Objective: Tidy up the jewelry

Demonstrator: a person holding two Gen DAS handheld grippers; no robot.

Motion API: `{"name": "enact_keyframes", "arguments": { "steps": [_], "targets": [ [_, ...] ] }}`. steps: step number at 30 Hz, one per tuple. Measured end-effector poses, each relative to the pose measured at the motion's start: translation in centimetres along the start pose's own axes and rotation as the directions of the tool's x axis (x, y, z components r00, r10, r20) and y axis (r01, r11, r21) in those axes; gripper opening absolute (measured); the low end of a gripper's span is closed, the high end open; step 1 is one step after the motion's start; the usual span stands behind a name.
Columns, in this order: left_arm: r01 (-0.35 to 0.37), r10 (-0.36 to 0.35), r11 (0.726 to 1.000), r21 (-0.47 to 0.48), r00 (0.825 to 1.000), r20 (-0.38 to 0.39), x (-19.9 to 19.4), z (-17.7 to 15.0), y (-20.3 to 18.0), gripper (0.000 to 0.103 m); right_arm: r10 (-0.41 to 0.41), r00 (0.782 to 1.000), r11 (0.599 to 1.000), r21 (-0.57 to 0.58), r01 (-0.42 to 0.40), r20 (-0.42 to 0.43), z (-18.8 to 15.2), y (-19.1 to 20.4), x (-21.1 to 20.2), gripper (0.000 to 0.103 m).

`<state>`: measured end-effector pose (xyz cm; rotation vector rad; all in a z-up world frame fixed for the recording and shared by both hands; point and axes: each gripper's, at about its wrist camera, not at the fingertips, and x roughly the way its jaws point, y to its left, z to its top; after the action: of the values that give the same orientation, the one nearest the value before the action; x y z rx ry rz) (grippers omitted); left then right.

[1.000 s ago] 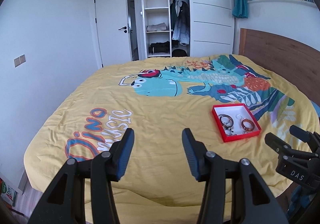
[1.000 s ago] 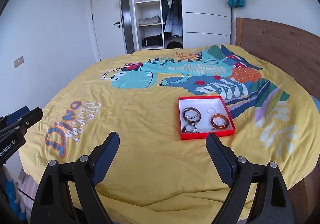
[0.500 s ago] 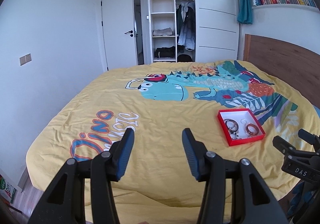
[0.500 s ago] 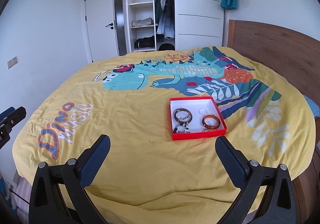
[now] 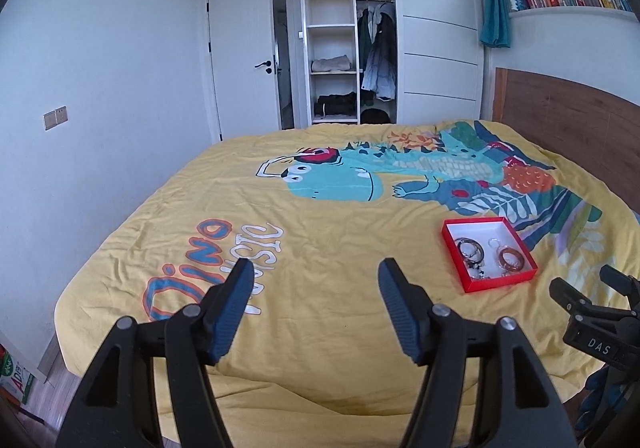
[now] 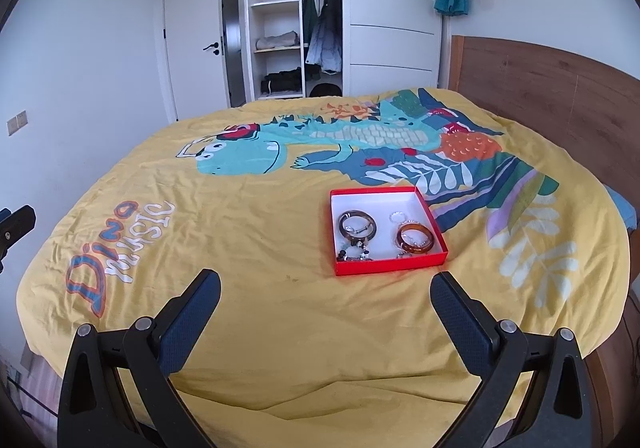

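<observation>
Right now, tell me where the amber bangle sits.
The amber bangle lies in the red box on the yellow bedspread, near its right wall, right of the dark bangle.

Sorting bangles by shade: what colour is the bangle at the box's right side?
Amber-brown bangle, clearest in the right wrist view.

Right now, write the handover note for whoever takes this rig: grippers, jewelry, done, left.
Left gripper: open, empty, hovering over the yellow dinosaur-print bedspread, short of the box.
Right gripper: open wide, empty, aimed at the shallow red cardboard box with white lining.
In the box: dark brown bangle at left, amber bangle at right, small silver ring behind it, dark beaded piece at the near edge.
Done: all visible jewelry lies in the box.
Left: whether it needs further arranging is unclear; nothing is gripped.
</observation>
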<state>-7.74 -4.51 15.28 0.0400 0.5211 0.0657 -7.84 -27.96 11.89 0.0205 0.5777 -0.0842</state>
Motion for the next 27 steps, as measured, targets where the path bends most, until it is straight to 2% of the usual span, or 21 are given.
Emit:
{"name": "enact_keyframes", "arguments": {
  "steps": [16,27],
  "targets": [
    [-0.003,0.003,1.000,0.001,0.999,-0.050,1.9,-1.1,0.2,0.064,-0.013,1.000,1.000,-0.010,0.013,-0.018,-0.7,0.0,1.4,0.103],
    [-0.018,0.016,0.999,-0.034,0.998,-0.067,2.8,-1.3,1.1,0.064,-0.019,0.999,1.000,-0.015,0.018,-0.042,-1.4,-0.4,2.8,0.103]
  ]
}}
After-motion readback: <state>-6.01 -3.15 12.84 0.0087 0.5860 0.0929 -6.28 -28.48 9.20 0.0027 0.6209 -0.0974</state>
